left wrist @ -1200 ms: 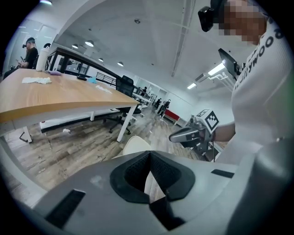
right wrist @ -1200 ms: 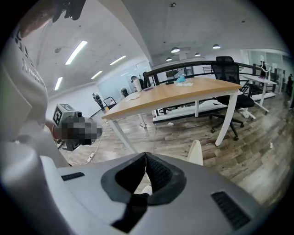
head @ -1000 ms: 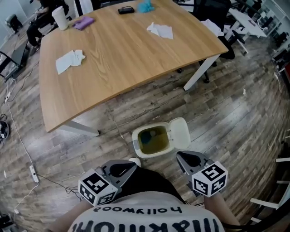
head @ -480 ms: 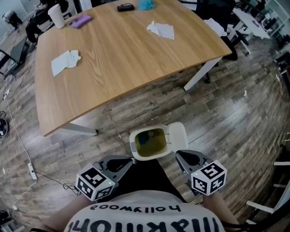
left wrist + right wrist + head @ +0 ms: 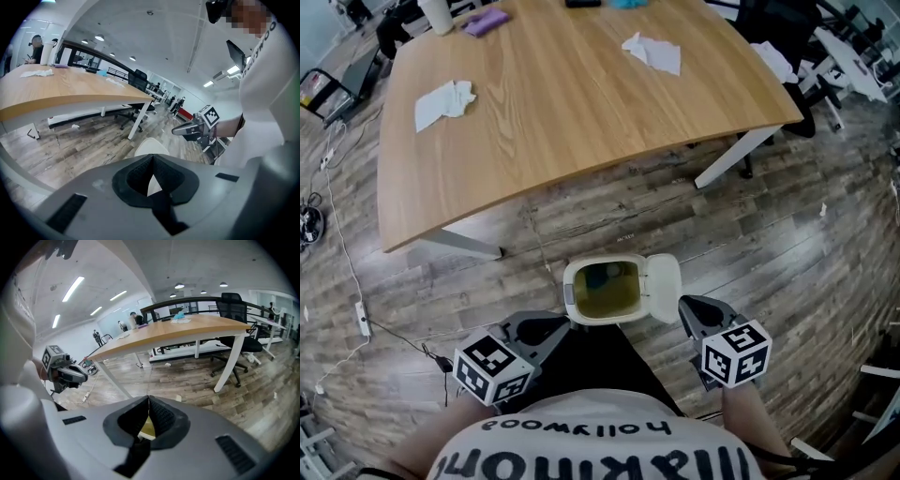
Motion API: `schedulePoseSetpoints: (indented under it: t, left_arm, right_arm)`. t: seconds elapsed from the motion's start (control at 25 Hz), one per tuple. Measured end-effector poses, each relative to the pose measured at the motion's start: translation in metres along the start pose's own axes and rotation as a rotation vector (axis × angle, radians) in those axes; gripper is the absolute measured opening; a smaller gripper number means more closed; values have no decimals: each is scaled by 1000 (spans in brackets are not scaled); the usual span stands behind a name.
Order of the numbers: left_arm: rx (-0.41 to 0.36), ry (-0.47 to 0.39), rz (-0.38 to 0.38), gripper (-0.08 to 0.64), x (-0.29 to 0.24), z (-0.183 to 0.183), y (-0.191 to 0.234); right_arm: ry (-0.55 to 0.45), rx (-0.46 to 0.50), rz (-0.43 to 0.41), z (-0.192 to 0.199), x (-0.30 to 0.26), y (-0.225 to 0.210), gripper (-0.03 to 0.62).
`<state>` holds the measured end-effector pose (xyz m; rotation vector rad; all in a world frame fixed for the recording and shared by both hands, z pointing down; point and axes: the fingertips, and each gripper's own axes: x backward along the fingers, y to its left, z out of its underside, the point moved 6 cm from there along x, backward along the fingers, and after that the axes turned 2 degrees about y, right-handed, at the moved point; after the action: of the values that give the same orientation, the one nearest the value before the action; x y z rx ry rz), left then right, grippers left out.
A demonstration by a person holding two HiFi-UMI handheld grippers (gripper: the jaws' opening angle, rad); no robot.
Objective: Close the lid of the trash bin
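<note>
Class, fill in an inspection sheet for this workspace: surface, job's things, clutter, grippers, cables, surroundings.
Surface: wood-plank floor; wooden table stands on it.
Job's things: trash bin on floor, lid swung open to its right.
Clutter: crumpled tissues, cup, purple cloth on table.
Grippers: left gripper and right gripper shut, empty, near the bin.
Cables: white cable and power strip on floor, left.
Surroundings: office chair beyond table.

Open office with a plank floor and one large table.
A wide wooden table (image 5: 562, 122) on white legs stands on a grey-brown plank floor (image 5: 787, 234). Crumpled paper (image 5: 445, 101) lies on the table, a black office chair (image 5: 233, 308) stands beyond its right end, a power strip (image 5: 363, 320) lies to its left, and strip lights (image 5: 72, 288) run overhead.
</note>
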<state>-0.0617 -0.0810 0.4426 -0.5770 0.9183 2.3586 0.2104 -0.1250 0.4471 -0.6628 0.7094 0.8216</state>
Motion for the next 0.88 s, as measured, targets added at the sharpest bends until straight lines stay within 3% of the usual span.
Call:
schedulePoseSetpoints:
  t: [0.16, 0.44, 0.64, 0.88]
  left_arm:
    - [-8, 11, -47, 6, -7, -6, 1]
    - [35, 50, -140, 6, -14, 3, 9]
    - [76, 67, -155, 6, -23, 10, 13]
    - [65, 65, -153, 6, -28, 6, 13]
  right_arm:
    - [53, -69, 50, 23, -11, -40, 11]
    - [161, -120, 30, 54, -37, -72, 11]
    - [201, -138, 23, 62, -52, -86, 11]
    - [225, -170, 14, 72, -63, -92, 11]
